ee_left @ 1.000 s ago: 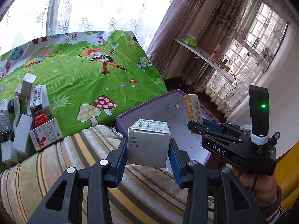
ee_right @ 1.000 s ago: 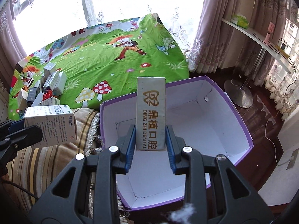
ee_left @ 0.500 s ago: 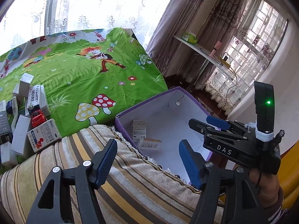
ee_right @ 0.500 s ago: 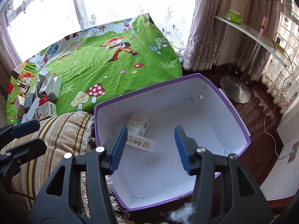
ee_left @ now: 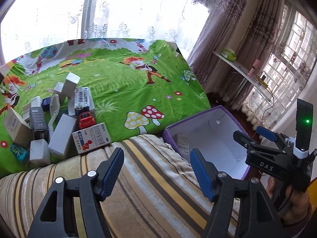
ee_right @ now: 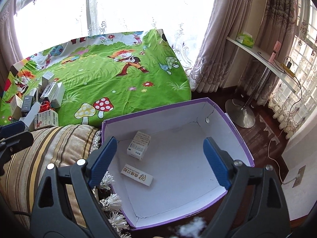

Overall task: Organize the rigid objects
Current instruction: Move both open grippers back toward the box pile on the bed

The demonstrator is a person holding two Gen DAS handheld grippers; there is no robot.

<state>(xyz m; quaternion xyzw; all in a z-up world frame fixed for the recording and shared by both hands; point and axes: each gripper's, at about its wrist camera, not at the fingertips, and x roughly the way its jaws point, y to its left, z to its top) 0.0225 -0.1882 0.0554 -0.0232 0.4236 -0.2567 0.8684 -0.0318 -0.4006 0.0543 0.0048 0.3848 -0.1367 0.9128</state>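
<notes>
Right wrist view alone shows dental box (ee_right: 137, 174) lying on purple bin (ee_right: 235, 132) floor; striped cushion (ee_left: 138, 178) blocks it from left. Both grippers (ee_left: 157, 172) (ee_right: 159, 162) gape empty, right just widening.

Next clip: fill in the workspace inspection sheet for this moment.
Surface: green cartoon sheet, striped cushion in front.
Job's things: white carton and dental box lying in the purple box; pile of cartons with red toy car on the sheet.
Clutter: nothing seen.
Grippers: left gripper and right gripper empty, jaws just opened.
Cables: white cord on floor.
Surroundings: curtains, wall shelf.
</notes>
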